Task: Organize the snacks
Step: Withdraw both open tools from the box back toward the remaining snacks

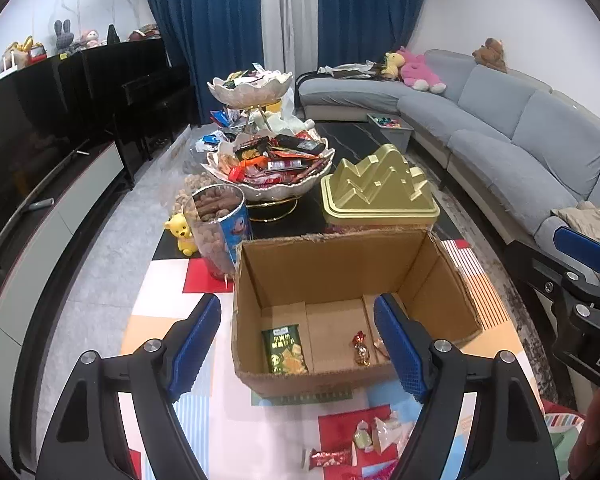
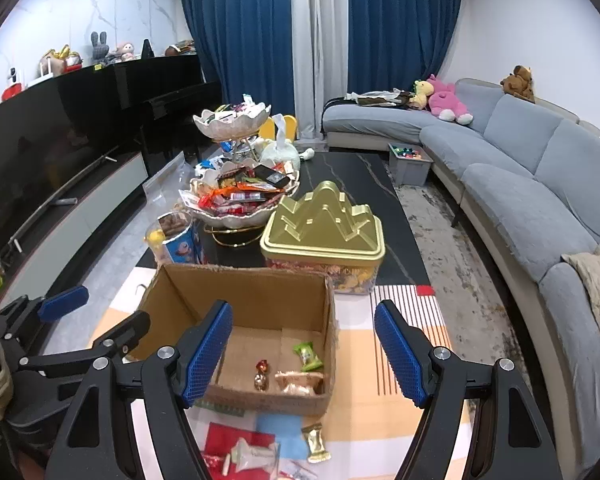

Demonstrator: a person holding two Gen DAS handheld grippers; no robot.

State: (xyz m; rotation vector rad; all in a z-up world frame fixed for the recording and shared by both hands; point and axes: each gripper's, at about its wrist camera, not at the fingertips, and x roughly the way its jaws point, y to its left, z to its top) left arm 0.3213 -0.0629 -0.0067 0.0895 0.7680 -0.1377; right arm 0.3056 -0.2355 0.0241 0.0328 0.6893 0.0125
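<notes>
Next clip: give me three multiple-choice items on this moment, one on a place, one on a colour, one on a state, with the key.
1. Where does the green snack packet lie?
A. in the cardboard box
B. on the sofa
C. in the tiered bowl

2. What colour is the mountain-shaped lid?
A. red
B. gold
C. white

3. How does the left hand-held gripper stand?
A. shut on a candy
B. shut and empty
C. open and empty

Key: 1 A, the packet rests on the box floor at its left wall. 2 B, the lid shines gold beyond the box. 3 C, its blue pads stand wide apart with nothing pressed between them.
</notes>
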